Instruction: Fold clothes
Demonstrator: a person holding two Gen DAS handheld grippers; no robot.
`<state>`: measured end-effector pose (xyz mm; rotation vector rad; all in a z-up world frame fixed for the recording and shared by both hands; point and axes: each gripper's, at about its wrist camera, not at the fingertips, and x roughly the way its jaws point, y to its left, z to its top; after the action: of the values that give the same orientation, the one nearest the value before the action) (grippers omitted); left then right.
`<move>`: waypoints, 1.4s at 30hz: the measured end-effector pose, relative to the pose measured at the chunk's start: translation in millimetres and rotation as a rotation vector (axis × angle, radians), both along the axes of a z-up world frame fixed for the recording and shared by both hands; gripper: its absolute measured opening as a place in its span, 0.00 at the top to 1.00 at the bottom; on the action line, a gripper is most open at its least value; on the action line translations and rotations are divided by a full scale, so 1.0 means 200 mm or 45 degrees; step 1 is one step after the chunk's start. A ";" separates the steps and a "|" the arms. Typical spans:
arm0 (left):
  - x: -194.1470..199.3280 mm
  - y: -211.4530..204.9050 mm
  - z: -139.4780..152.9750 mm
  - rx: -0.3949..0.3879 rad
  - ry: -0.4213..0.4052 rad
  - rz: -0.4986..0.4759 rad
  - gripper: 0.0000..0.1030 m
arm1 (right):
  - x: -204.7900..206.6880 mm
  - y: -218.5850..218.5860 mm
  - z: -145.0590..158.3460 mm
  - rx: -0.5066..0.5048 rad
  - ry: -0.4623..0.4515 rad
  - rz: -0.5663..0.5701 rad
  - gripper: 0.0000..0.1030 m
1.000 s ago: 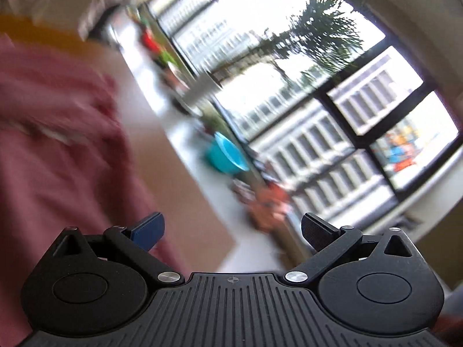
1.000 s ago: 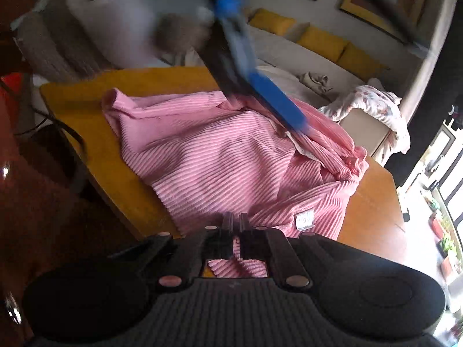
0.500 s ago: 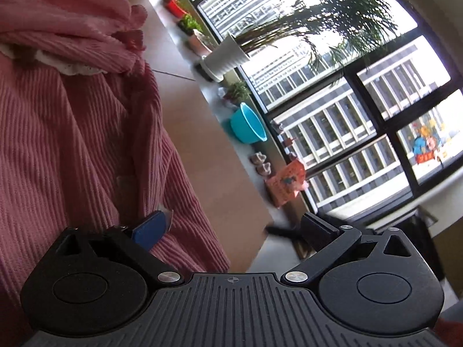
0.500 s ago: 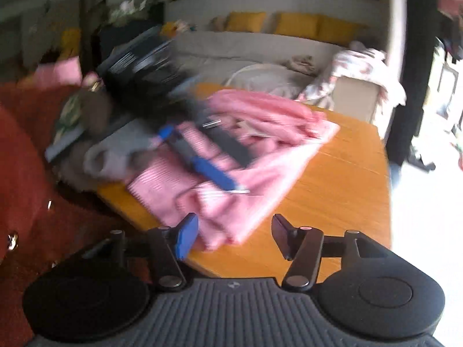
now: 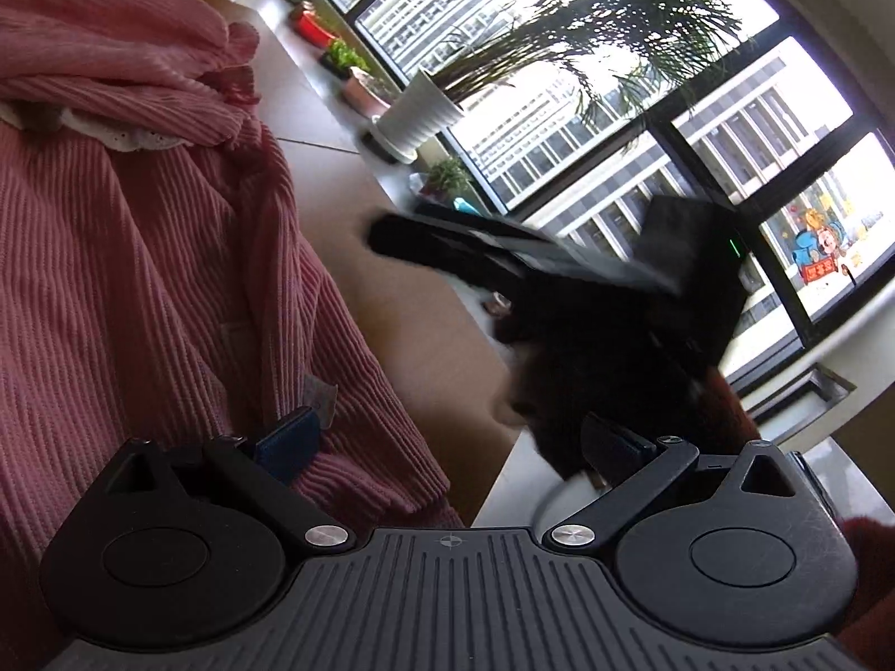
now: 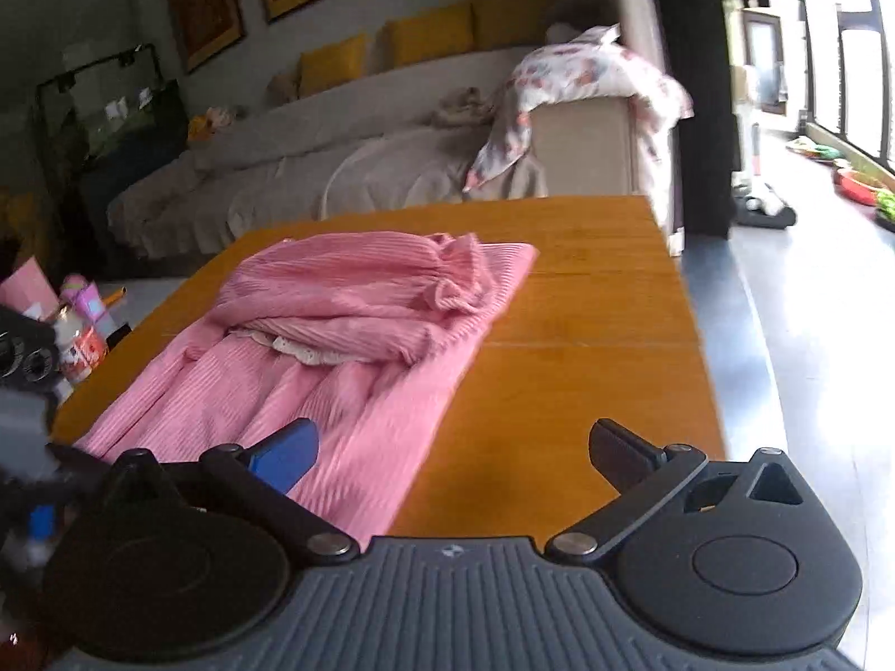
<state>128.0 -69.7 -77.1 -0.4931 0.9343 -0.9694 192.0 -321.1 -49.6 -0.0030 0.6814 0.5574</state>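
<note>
A pink ribbed garment (image 6: 358,346) lies partly folded on the wooden table (image 6: 582,335), its upper part doubled over with a white lace trim (image 6: 302,352) showing. In the left wrist view the garment (image 5: 140,257) fills the left side. My left gripper (image 5: 453,442) is open and empty, low over the garment's near edge. My right gripper (image 6: 453,453) is open and empty, above the table's near edge beside the garment. The right gripper also shows as a blurred black shape in the left wrist view (image 5: 587,302).
A covered sofa (image 6: 391,156) with yellow cushions and a floral blanket (image 6: 593,78) stands behind the table. Small items (image 6: 78,324) sit by the table's left edge. Potted plants (image 5: 414,117) and large windows (image 5: 643,128) line the floor on the right.
My right gripper let go of the garment and opened, then pulled back to the table's near edge. The garment settled flatter. The right gripper came into the left wrist view.
</note>
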 end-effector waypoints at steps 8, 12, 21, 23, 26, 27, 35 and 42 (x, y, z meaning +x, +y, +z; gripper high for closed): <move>-0.02 -0.01 0.00 0.003 -0.029 -0.008 0.01 | 0.09 0.27 -0.10 -0.418 -0.042 -0.054 0.00; -0.02 0.00 0.00 0.000 -0.018 -0.008 0.00 | -0.02 0.28 -0.08 -0.437 -0.071 -0.022 0.00; -0.21 0.26 0.25 0.059 -0.210 0.100 0.00 | -0.26 0.27 -0.08 -0.475 -0.098 -0.053 0.00; -0.26 0.42 0.31 0.087 -0.265 0.203 0.00 | -0.32 0.26 -0.08 -0.487 -0.113 -0.060 0.00; -0.34 0.65 0.33 0.189 -0.309 0.406 0.00 | -0.39 0.25 -0.06 -0.504 -0.134 -0.066 0.00; -0.37 0.71 0.32 0.224 -0.310 0.469 0.00 | -0.41 0.25 -0.05 -0.505 -0.147 -0.071 0.00; -0.54 0.78 0.22 0.522 -0.428 0.564 0.00 | -0.52 0.27 -0.02 -0.322 -0.113 -0.117 0.00; -0.55 0.62 0.11 0.859 -0.574 0.546 0.26 | -0.57 0.31 -0.11 -0.250 -0.081 -0.183 0.00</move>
<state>17.9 54.5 -55.3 0.1041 0.6496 -0.3106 77.9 -259.2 -72.3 -0.1532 0.6663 0.3493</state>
